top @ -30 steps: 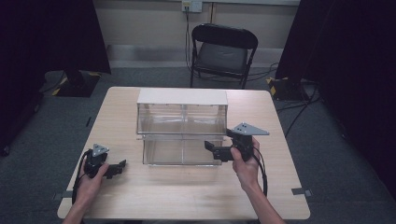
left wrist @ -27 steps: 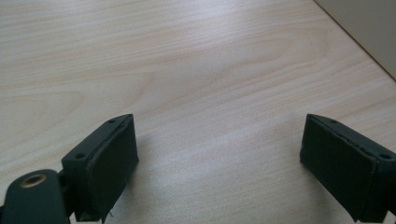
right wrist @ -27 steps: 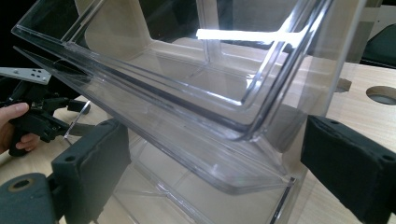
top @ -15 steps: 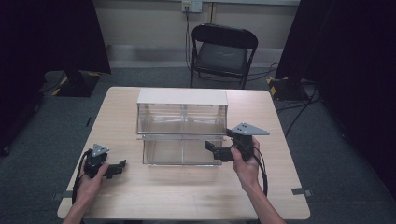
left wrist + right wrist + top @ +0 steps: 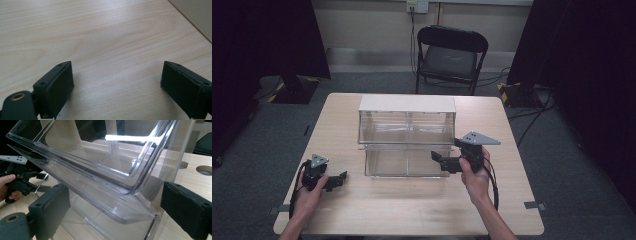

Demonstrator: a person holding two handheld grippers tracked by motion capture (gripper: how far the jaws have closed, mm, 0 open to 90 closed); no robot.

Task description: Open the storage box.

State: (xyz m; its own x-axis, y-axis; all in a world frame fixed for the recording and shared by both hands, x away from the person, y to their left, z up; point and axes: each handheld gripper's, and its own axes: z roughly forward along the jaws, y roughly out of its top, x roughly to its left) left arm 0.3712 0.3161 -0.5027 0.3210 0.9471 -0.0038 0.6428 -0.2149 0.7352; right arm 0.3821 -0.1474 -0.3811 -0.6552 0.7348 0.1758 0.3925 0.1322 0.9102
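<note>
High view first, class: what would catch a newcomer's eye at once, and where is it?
The clear drawer box with a white top stands mid-table, its lower drawer pulled out towards the person. The right gripper, jaws open, is at that drawer's right front corner, while the left gripper rests open on the bare wooden table off to the left. A black folding chair stands beyond the far edge.

Right gripper [image 5: 112, 217] fingers spread wide around clear plastic drawer [image 5: 100, 182] corner, left gripper [image 5: 17, 180] beyond.
</note>
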